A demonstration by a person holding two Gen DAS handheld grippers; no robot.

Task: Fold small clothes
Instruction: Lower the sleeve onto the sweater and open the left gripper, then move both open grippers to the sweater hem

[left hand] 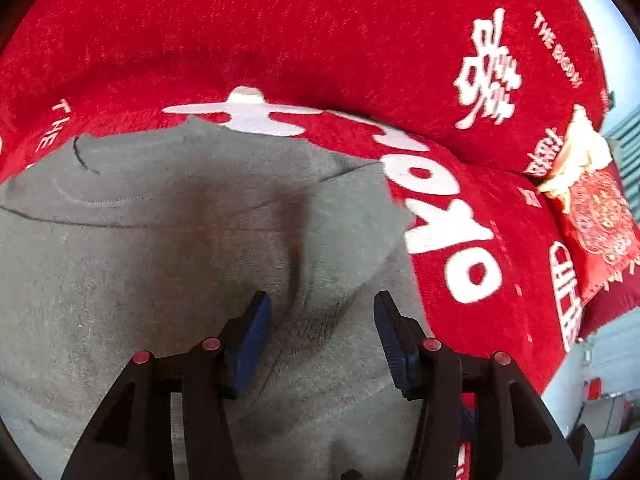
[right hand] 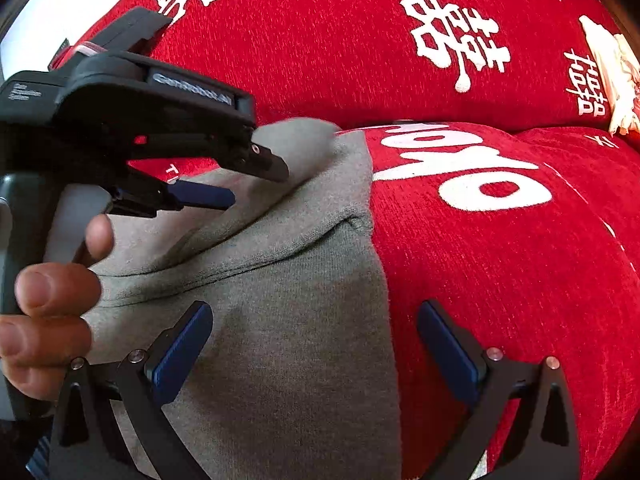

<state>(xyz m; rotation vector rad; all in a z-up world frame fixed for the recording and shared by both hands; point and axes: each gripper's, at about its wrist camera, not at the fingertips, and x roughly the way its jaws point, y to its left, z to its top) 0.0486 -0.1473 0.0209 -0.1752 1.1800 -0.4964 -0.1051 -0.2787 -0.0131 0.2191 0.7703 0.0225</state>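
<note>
A small grey garment (left hand: 168,240) lies on a red sofa cover; its neckline faces the back and one side is folded over, making a ridge in the middle. My left gripper (left hand: 322,308) is open just above the fold, holding nothing. In the right wrist view the grey garment (right hand: 288,320) has its right edge running down the middle. My right gripper (right hand: 316,320) is wide open, straddling that edge. The left gripper (right hand: 256,184) shows at upper left, held by a hand, its fingers apart over the garment's upper part.
The red sofa cover (left hand: 320,32) with white characters and lettering spans seat and backrest (right hand: 500,260). A red and cream tasselled cushion (left hand: 596,208) sits at the right; its cream edge also shows in the right wrist view (right hand: 612,76).
</note>
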